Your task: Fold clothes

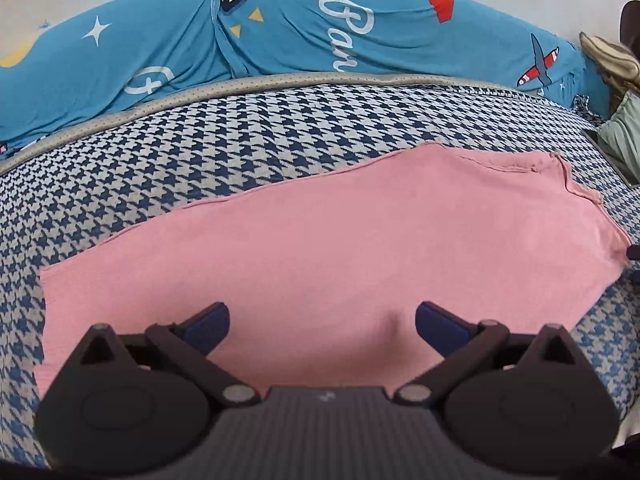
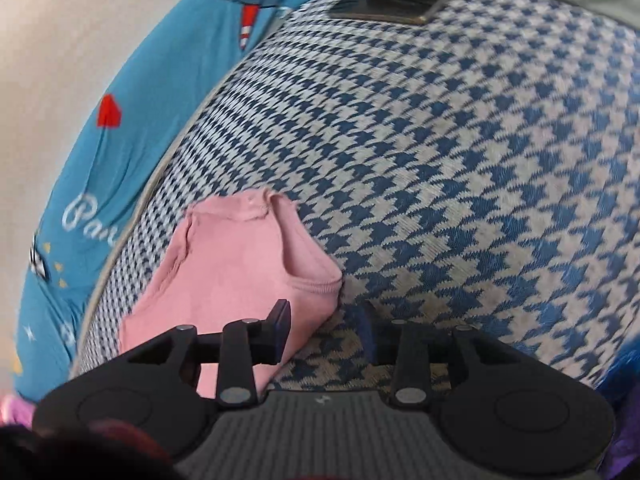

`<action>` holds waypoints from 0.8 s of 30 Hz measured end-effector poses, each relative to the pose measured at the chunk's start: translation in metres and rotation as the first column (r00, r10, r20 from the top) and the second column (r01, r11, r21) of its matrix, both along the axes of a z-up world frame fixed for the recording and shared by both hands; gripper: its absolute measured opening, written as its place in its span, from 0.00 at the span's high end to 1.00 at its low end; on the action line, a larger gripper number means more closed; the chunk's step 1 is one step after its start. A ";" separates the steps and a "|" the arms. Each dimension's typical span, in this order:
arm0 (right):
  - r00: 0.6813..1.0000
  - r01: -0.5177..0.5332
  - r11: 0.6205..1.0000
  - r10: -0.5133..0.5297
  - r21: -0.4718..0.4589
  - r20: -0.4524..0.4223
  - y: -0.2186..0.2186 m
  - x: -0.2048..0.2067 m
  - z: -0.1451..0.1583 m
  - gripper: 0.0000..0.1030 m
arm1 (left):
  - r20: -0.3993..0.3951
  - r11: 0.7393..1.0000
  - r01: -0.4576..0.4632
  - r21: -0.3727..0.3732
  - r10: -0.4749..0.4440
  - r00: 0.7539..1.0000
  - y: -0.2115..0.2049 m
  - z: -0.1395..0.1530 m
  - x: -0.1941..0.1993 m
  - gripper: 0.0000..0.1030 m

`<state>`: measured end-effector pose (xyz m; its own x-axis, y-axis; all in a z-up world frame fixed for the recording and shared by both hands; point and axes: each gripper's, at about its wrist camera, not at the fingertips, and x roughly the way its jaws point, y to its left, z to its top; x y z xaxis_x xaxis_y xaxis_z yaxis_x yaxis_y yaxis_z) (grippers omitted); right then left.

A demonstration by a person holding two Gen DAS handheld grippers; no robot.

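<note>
On the blue-and-white houndstooth bed cover [image 1: 280, 136], the pink knit garment [image 1: 320, 240] lay flat, seemingly folded lengthwise, further folds possibly remaining, both grippers' fingers [image 1: 212, 322] spread, grasping nothing.

The left gripper [image 1: 322, 320] has a black body with two round side housings, triangular cut-outs above them, and angled black linkage arms joined by silver pivot screws. Its fingers [image 1: 212, 322] end in dark blue pads. A grey ribbed plate sits between the housings. The right gripper [image 2: 324, 330] is built alike: black linkages, silver screws, blue-padded fingers [image 2: 282, 328], ribbed grey plate.
</note>
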<state>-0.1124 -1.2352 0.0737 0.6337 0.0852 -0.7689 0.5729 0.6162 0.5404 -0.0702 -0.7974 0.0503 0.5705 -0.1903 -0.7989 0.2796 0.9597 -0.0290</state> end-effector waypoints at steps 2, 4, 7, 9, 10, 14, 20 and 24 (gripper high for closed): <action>1.000 0.001 1.000 -0.001 0.006 0.017 0.001 0.004 -0.001 0.65 | -0.001 1.000 0.004 0.014 -0.004 1.000 -0.003 -0.003 0.001 0.00; 1.000 0.000 1.000 0.000 0.005 0.027 0.003 0.008 -0.003 0.65 | 0.000 1.000 0.008 0.028 -0.008 1.000 -0.005 -0.005 0.000 0.00; 0.999 -0.032 0.999 0.032 -0.013 0.028 0.010 0.015 -0.005 0.65 | -0.002 0.999 0.015 0.029 -0.014 1.000 -0.008 -0.007 0.000 0.00; 0.999 -0.042 0.998 0.043 -0.042 0.026 0.014 0.019 -0.006 0.65 | -0.003 0.999 0.018 0.031 -0.018 1.000 -0.010 -0.008 0.000 0.00; 0.998 -0.048 0.997 0.050 -0.055 0.028 0.016 0.021 -0.005 0.65 | -0.003 0.999 0.019 0.032 -0.019 1.000 -0.011 -0.009 0.000 0.00; 0.997 -0.065 0.992 0.070 -0.108 0.036 0.020 0.027 -0.006 0.69 | -0.009 0.999 0.025 0.043 -0.024 1.000 -0.013 -0.013 0.000 0.00; 0.997 -0.055 0.993 0.061 -0.104 0.052 0.015 0.031 -0.008 0.91 | -0.013 0.999 0.016 0.032 -0.015 1.000 -0.012 -0.014 0.000 0.00; 0.997 -0.049 0.994 0.055 -0.101 0.062 0.013 0.033 -0.009 0.91 | -0.016 1.000 0.017 0.026 -0.016 1.000 -0.012 -0.014 0.000 0.00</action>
<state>-0.0791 -1.2226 0.0647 0.6792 0.0448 -0.7326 0.5044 0.6967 0.5102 -0.0703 -0.8094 0.0362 0.5550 -0.1786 -0.8125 0.2950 0.9555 -0.0085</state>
